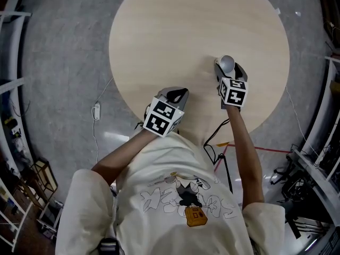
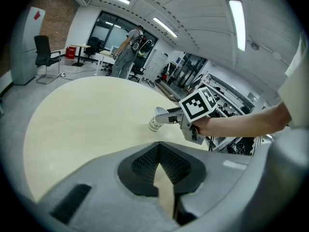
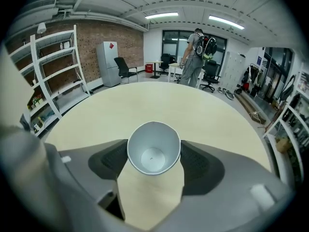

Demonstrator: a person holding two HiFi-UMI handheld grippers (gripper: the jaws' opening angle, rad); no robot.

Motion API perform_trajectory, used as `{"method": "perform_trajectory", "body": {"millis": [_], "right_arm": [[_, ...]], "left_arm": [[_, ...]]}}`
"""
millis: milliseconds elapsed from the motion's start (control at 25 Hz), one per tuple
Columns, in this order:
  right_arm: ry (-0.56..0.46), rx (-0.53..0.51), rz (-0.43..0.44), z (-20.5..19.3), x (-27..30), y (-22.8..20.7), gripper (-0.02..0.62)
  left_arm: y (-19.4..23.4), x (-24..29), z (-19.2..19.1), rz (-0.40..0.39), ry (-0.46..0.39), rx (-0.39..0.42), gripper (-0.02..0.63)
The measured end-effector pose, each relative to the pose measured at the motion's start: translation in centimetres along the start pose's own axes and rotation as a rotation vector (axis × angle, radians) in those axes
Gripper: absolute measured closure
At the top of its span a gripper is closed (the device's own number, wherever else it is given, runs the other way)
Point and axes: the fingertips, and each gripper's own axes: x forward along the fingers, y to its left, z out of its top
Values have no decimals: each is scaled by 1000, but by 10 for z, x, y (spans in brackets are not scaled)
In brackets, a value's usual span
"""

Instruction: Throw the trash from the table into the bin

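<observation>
Near the middle of the round worktop (image 1: 159,36), a little toward 3 o'clock, a white paper cup (image 3: 153,149) sits between the jaws of the right hand-held gripper (image 1: 227,68). The jaws stand wide, with both pads against the cup's sides, and the cup's open mouth tips back toward that gripper's camera. At about 7 o'clock, over the worktop's near edge, the left hand-held gripper (image 2: 158,151) hangs with its jaw tips together and nothing between them. Grey carpet floor (image 1: 64,62) surrounds the worktop.
</observation>
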Motion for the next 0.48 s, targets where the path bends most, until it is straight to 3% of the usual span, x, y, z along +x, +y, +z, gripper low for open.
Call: {"method": "perform_trajectory", "body": {"millis": [480], "right_arm": [[-37, -20, 16, -3, -34, 27, 249]], "left_arm": [[-5, -15, -4, -32, -32, 43, 601]]}}
